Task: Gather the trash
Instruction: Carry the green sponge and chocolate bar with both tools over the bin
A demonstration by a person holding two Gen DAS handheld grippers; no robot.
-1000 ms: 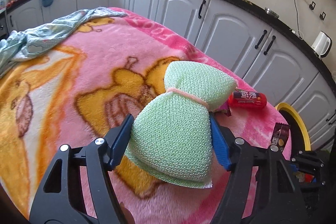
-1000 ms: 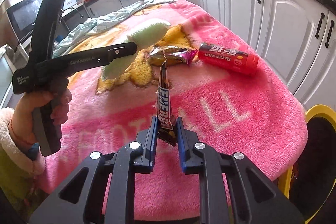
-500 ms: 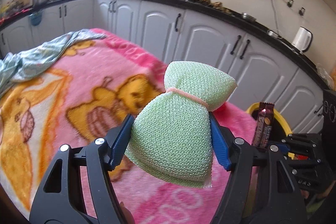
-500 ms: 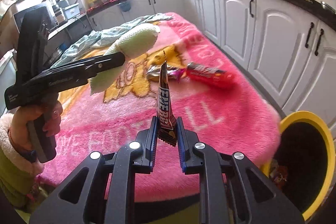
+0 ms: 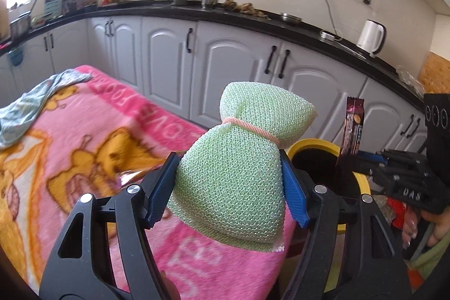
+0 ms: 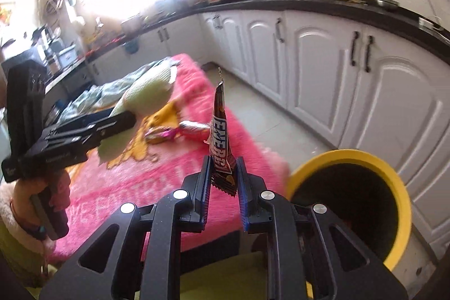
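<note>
My left gripper (image 5: 229, 187) is shut on a green mesh sponge (image 5: 242, 159) tied with a pink band, held in the air over the corner of the pink blanket (image 5: 84, 131). My right gripper (image 6: 223, 182) is shut on the lower end of a brown energy-bar wrapper (image 6: 220, 137), which stands upright. It hovers just left of a yellow-rimmed bin (image 6: 365, 156) with a dark inside. In the left wrist view, that wrapper (image 5: 351, 128) shows above the bin's rim (image 5: 315, 144). A crumpled foil wrapper (image 6: 163, 134) and a blurred red tube (image 6: 194, 128) lie on the blanket.
White cabinets (image 6: 323, 69) under a black counter run close behind the bin. A light blue cloth (image 5: 25, 106) lies at the blanket's far end. A hand (image 6: 36, 196) in a fluffy sleeve holds the left gripper's handle.
Both grippers have lifted and swung right, away from the blanket's middle toward the bin. The bin now shows much larger. Both grips are unchanged.
</note>
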